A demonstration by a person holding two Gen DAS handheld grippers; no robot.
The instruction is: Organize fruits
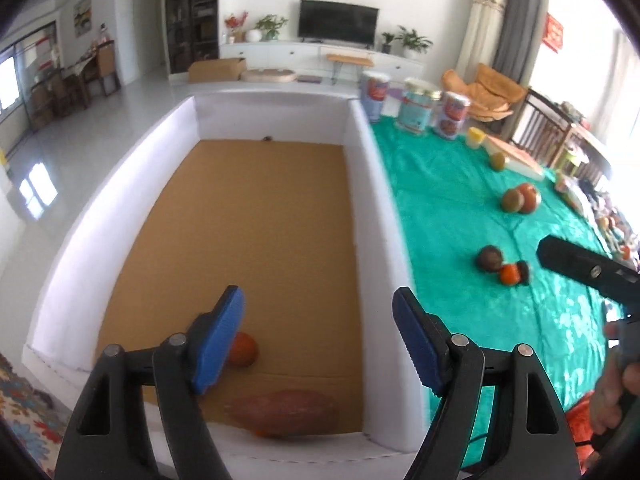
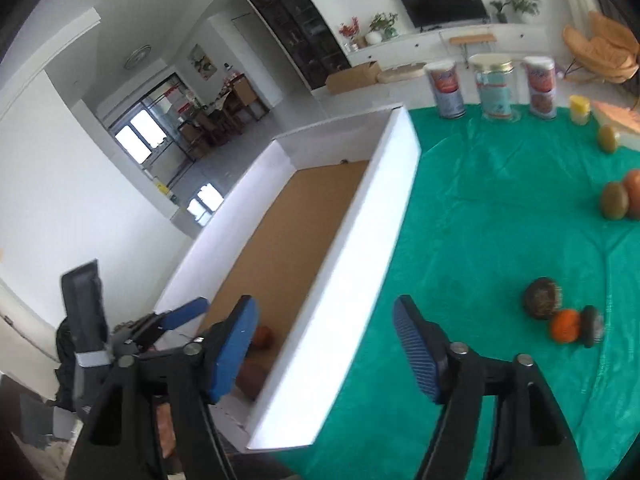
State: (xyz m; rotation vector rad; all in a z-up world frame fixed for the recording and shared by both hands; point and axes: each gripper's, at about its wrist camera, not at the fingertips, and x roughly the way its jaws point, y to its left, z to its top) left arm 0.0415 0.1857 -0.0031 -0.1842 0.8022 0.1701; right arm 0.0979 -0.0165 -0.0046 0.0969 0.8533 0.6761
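Observation:
A white-walled box (image 1: pixel 376 216) with a brown cardboard floor lies under my left gripper (image 1: pixel 318 312), which is open and holds nothing. In the box's near end lie an orange fruit (image 1: pixel 242 349) and a reddish sweet potato (image 1: pixel 286 406). My right gripper (image 2: pixel 325 308) is also open and empty, hanging over the box's right wall (image 2: pixel 360 240) and the green cloth (image 2: pixel 480 220). On the cloth lie a dark brown fruit (image 2: pixel 542 298), a small orange (image 2: pixel 565 326), another dark fruit (image 2: pixel 592 326), a kiwi (image 2: pixel 614 200) beside a red-orange fruit (image 2: pixel 634 192), and a green fruit (image 2: pixel 609 138).
Three tall cans (image 1: pixel 418 106) and a yellow jar (image 1: pixel 476 138) stand at the cloth's far edge, with a flat box (image 1: pixel 520 156) to their right. A person's hand (image 1: pixel 616 392) holds the right gripper's black body (image 1: pixel 580 264). White floor lies left of the box.

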